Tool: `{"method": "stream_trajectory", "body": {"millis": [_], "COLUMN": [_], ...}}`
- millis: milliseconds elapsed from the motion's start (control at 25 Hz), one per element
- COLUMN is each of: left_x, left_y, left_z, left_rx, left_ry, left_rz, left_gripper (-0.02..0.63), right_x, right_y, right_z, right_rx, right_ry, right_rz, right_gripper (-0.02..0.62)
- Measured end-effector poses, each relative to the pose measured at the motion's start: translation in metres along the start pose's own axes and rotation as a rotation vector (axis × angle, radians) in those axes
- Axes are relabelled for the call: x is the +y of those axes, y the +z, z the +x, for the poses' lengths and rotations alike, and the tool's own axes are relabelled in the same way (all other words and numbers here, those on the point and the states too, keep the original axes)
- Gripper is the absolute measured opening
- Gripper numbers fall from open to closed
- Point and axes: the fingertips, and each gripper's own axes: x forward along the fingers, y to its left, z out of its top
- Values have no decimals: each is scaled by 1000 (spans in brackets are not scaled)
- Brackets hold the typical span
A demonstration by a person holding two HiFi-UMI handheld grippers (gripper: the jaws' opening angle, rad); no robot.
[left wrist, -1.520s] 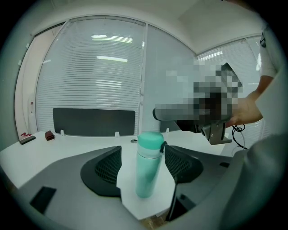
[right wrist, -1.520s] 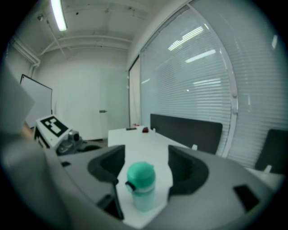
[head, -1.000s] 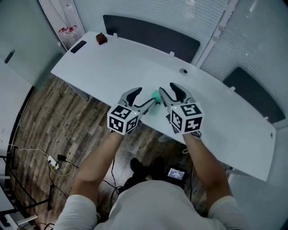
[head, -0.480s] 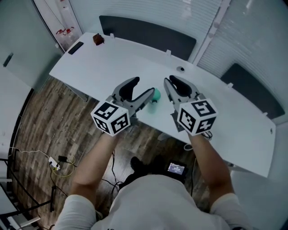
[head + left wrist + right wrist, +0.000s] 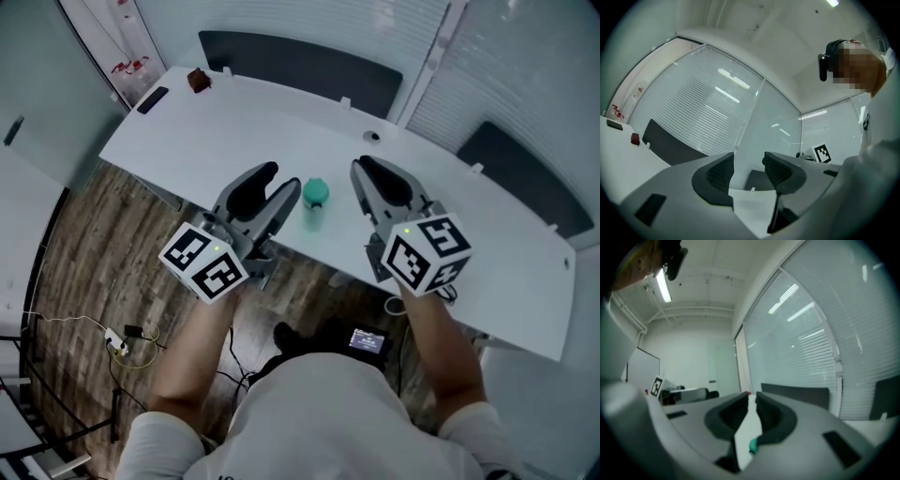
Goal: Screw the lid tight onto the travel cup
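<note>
**A:** where's the travel cup (image 5: 313, 211) at rn?

**B:** standing on the surface (image 5: 234, 122), between the two tools and a bit below their tips, teal lid (image 5: 316, 192) on top. Neither tool touches it.

**A:** and the jaws?

**B:** left tool (image 5: 277, 180) has just been closing, now half spread with nothing in it. Right tool (image 5: 364, 167) has been closing too, all but pressed together, empty. My guess is the lid's seated, so there's nothing left to pinch.
</note>
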Motion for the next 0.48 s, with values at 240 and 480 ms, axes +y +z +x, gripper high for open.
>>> {"method": "stream_trajectory", "body": {"millis": [240, 480], "left_x": [-17, -27], "left_y": [1, -1], "left_z": [-14, -29], "left_rx": [-33, -48], "left_ry": [-26, -28], "left_rz": [-53, -100], "left_gripper": [171, 150], "right_x": [-2, -3], "right_y": [2, -2], "right_z": [-18, -34], "right_rx": [-14, -10], "right_ry": [-11, -18], "right_rz": [27, 61], "right_gripper": [60, 56]}}
